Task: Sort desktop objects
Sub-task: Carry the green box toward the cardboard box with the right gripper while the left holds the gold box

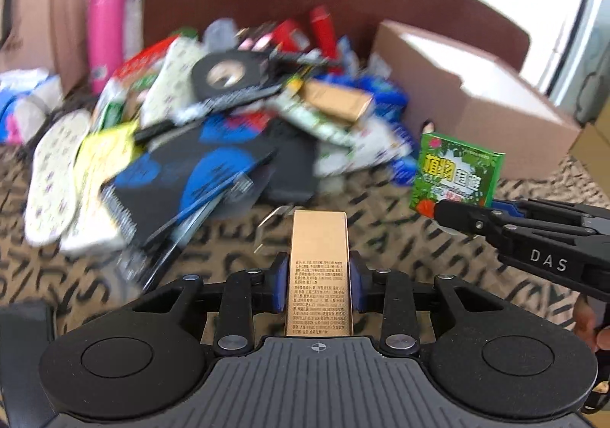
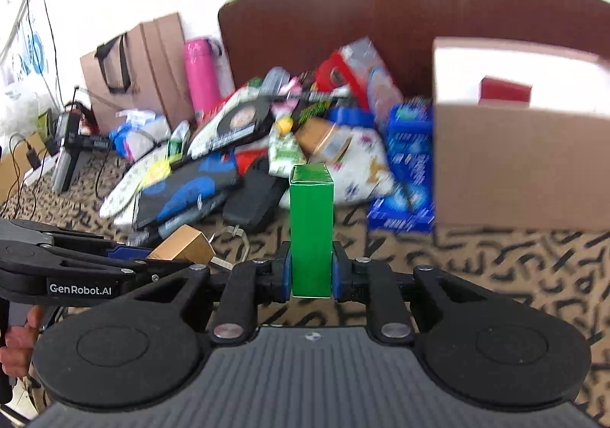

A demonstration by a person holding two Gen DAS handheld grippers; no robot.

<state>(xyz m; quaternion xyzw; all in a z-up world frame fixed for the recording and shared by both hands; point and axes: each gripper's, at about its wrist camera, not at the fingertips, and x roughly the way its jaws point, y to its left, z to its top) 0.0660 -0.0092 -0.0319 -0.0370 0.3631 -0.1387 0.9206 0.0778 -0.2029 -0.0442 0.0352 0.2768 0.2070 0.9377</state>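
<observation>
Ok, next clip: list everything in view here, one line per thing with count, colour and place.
gold box: one, gold, clamped in left claw
green box: one, green, clamped in right claw
cardboard box: one, brown, open, right of the pile
red item: one, red, inside cardboard box
pile of packets: many, mixed colours, centre of patterned cloth
black tape roll: one, black, atop pile
pink bottle: one, pink, upright, behind pile at left
paper bag: one, brown, far left
left claw: one, black, shut on gold box
right claw: one, black, shut on green box
</observation>
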